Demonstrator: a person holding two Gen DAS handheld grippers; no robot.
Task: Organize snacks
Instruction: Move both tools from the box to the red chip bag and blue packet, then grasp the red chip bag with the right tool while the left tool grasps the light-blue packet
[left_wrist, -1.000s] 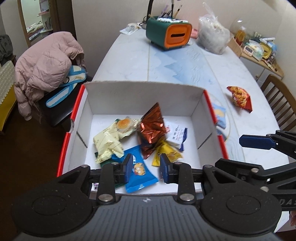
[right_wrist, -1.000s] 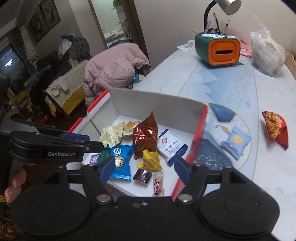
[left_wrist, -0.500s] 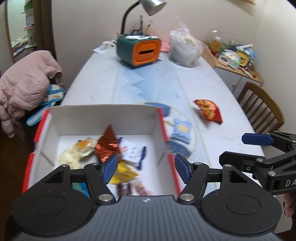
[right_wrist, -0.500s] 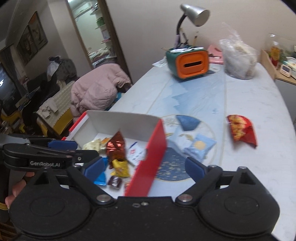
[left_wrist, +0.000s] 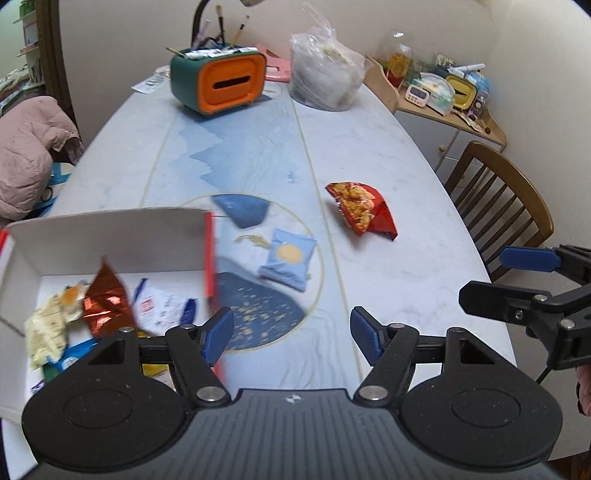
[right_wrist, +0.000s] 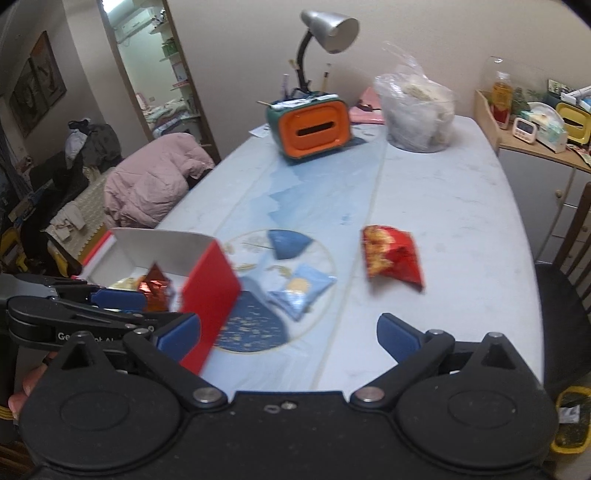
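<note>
My left gripper (left_wrist: 291, 334) hangs over the near edge of the table (left_wrist: 388, 155), jaws apart with nothing between them; the right gripper (right_wrist: 288, 336) sits just to its right, and its jaws have just been opening and stand wide, also empty. The box (left_wrist: 110, 236) lies at the near left, its red side (right_wrist: 210, 295) facing right, with several snacks inside (a copper foil pack (left_wrist: 105, 302) stands up among them). Two snacks lie on the table outside it: a light blue packet (left_wrist: 288, 262) just right of the box, and a red bag (left_wrist: 364, 212) farther right and well apart. An orange-fronted holder (left_wrist: 221, 83) and a clear plastic bag (left_wrist: 325, 77) stand at the far end.
</note>
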